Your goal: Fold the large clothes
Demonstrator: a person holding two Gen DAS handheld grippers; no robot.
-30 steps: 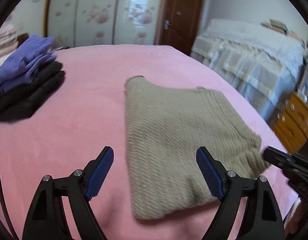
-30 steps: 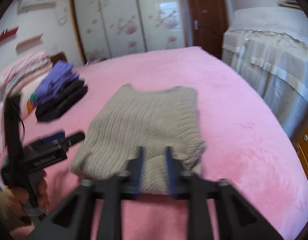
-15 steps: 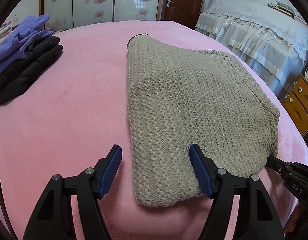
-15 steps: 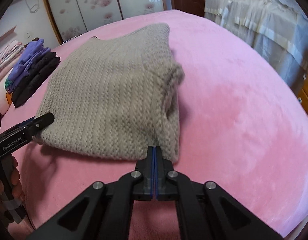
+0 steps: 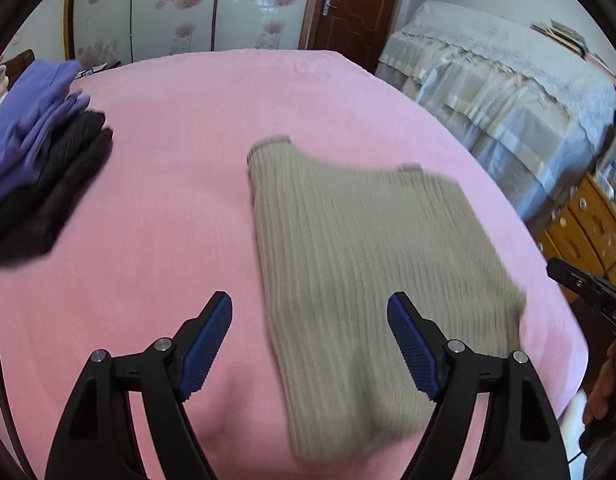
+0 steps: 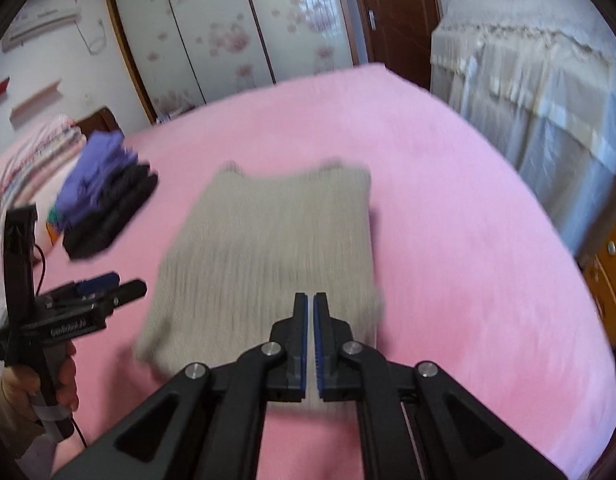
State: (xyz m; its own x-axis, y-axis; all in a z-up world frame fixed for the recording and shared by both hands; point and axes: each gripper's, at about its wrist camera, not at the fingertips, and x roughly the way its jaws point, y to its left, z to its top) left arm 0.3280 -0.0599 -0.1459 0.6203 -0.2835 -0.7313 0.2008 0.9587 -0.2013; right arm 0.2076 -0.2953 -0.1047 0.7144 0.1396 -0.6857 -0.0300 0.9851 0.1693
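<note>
A folded beige knit sweater (image 5: 368,260) lies flat on the pink bed cover (image 5: 168,140). My left gripper (image 5: 308,300) hovers above its near left part. Its jaws are opening, spread wide with nothing pressed between them; one blue pad (image 5: 412,344) is over the knit, the other over the cover. In the right wrist view the sweater (image 6: 268,240) is blurred. My right gripper (image 6: 310,300) hangs over its near edge, shut to a thin slit, with nothing between the pads. The left gripper (image 6: 108,284) shows at that view's left edge, and the right gripper (image 5: 564,276) shows at the left wrist view's right edge.
A stack of folded purple and black clothes (image 5: 40,168) sits at the bed's far left. A second bed with a pale lace cover (image 5: 508,92) stands to the right, with wooden drawers (image 5: 588,224) beside it. A wardrobe (image 5: 168,12) and a brown door (image 5: 348,8) are behind.
Half a second ago both grippers were low at the sweater's near edge. Both have since lifted and drawn back. The left jaws have widened again and the right jaws stay together.
</note>
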